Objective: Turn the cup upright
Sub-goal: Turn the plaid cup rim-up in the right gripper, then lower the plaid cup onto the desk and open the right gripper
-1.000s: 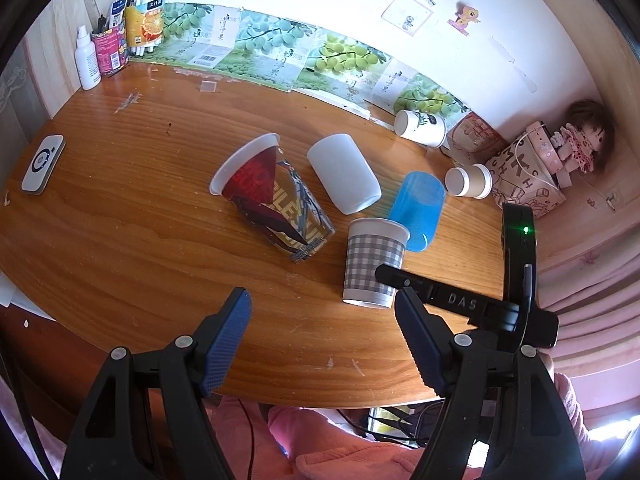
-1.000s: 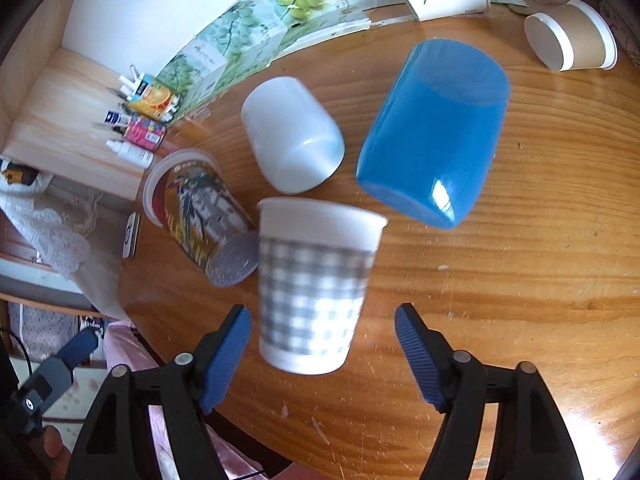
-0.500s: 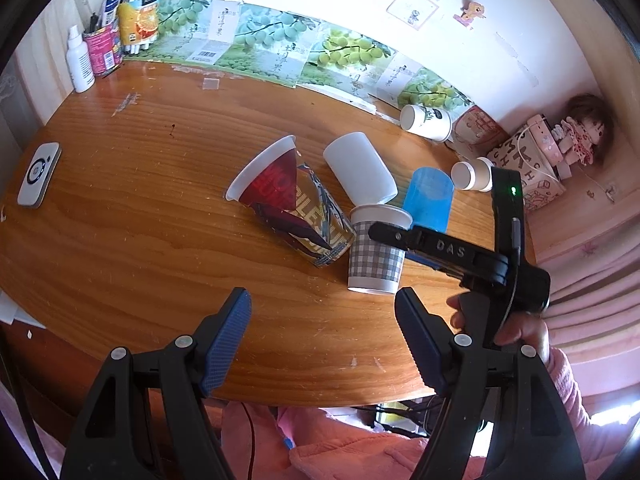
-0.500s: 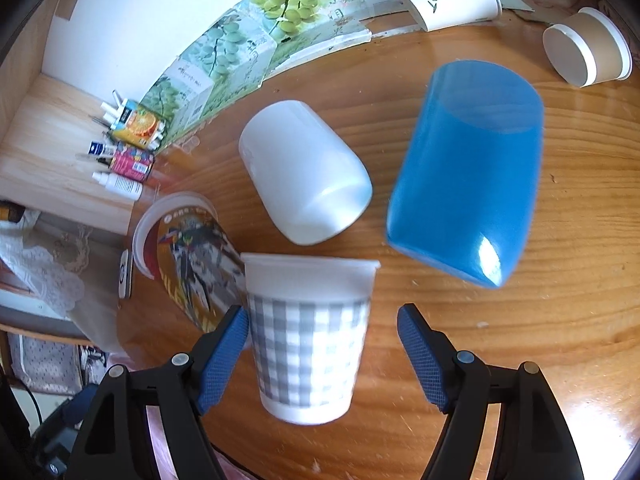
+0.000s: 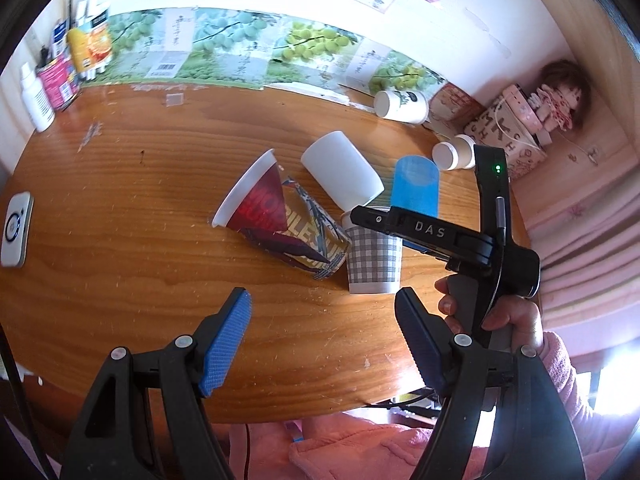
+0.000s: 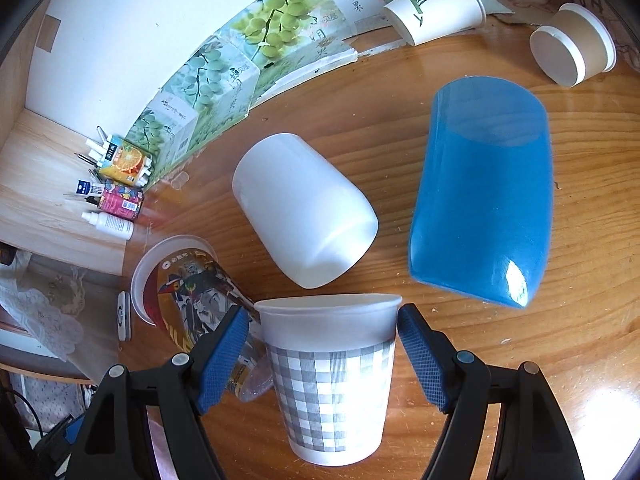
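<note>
Grippers first, from the left. Your left gripper (image 5: 320, 294) hangs over the near edge of the table (image 5: 120, 208), jaws spread wide, nothing between them and nothing touching them. It sits well back from every cup, so it has no part in the coming move.

Further right lies the big printed cup (image 5: 288, 228), on its side with its mouth to the far left. Its narrow end is just beside the checked cup (image 6: 332, 384), perhaps touching it.

That checked cup is the 1 you are lined up on. In the right wrist view its wide white rim is the far end and its narrow base the near end, so its long axis runs near to far, in line with your fingers. I judge it to be lying on its side with the mouth pointing away, though how flat it lies I cannot tell.

Your right gripper (image 6: 322, 311) straddles it, 1 blue pad on each side. The jaws are open to about the width of the rim, and the tips sit level with it. The pads are just beside the rim, and I see no squeeze on the paper, so nothing is held yet.

Closing here would grip near the mouth, and then the wrist must pitch the rim up over the base. Beyond the rim lie the white cup (image 6: 304, 208) and, to the right, the blue cup (image 6: 480, 188), both near enough to catch on that swing.
</note>
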`<state>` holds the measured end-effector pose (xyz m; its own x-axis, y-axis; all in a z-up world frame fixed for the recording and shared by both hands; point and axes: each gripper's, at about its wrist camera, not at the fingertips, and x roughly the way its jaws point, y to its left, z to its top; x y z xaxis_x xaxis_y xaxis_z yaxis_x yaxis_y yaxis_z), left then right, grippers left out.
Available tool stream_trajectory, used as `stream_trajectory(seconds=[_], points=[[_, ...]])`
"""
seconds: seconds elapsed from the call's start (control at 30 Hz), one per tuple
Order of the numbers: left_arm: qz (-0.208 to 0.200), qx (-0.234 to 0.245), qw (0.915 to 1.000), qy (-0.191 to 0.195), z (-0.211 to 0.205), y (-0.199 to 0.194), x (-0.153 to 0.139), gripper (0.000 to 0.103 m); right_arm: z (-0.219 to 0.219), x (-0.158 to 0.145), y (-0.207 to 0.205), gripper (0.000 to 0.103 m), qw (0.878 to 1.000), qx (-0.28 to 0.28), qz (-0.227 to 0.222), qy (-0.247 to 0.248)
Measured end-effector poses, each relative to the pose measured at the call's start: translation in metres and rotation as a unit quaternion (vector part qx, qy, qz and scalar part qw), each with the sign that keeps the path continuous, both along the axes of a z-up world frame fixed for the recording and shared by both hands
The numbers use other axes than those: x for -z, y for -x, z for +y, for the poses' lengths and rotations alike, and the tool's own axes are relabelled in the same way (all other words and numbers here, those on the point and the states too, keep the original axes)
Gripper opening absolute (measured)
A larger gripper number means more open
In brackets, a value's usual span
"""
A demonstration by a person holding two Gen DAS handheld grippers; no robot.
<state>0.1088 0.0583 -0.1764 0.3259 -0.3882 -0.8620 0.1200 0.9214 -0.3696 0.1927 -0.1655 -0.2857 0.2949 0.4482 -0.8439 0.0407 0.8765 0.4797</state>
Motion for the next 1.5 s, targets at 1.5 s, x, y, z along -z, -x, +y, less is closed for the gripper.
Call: stream_trajectory(seconds=[1.5], points=[[-0.009, 0.022, 0.9991, -0.036, 0.011, 0.016, 0.002, 0.078, -0.008, -0.023, 0.114, 0.067, 0.94, -0.002, -0.3, 0.161]])
